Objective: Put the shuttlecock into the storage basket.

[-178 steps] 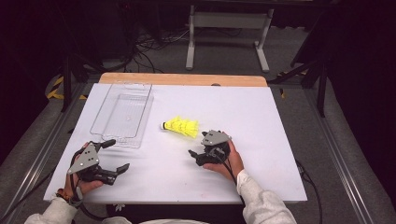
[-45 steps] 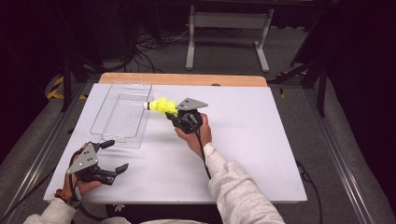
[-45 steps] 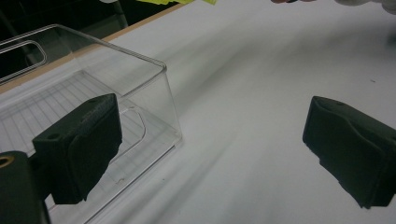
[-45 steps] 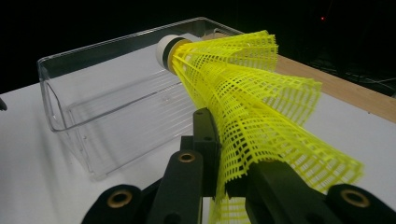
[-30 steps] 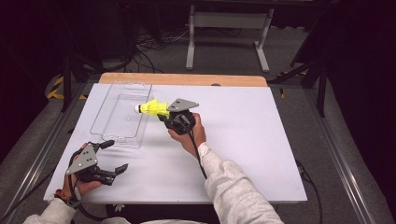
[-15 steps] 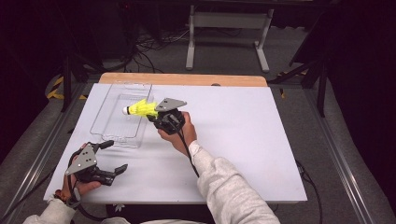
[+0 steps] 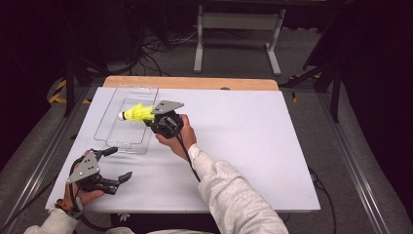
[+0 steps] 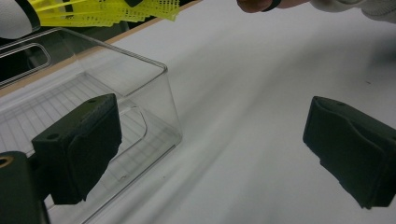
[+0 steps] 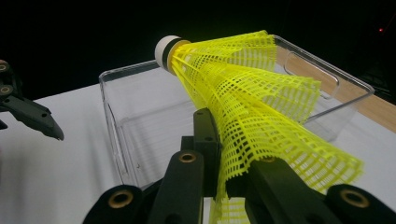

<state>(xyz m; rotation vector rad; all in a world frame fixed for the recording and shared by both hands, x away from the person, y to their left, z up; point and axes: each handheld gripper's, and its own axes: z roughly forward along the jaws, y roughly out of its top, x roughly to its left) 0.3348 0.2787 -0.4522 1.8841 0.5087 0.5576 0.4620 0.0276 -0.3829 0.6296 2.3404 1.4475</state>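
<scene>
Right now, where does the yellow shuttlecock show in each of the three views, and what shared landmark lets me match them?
High view: yellow shuttlecock left of centre, held by the right hand-held gripper over the clear plastic tray.
Left gripper view: its yellow skirt and white cork along the top left edge.
Right gripper view: centre, skirt pinched between the jaws, cork pointing away.
Shared landmark: the clear plastic tray.

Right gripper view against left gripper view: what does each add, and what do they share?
Right gripper view alone: the right gripper shut on the yellow mesh shuttlecock at its skirt, white cork tip forward above the clear plastic bin. Left gripper view alone: the left gripper, jaws wide apart with nothing between them, low at the bin's near corner. Both share the bin, the shuttlecock and the white tabletop.
</scene>
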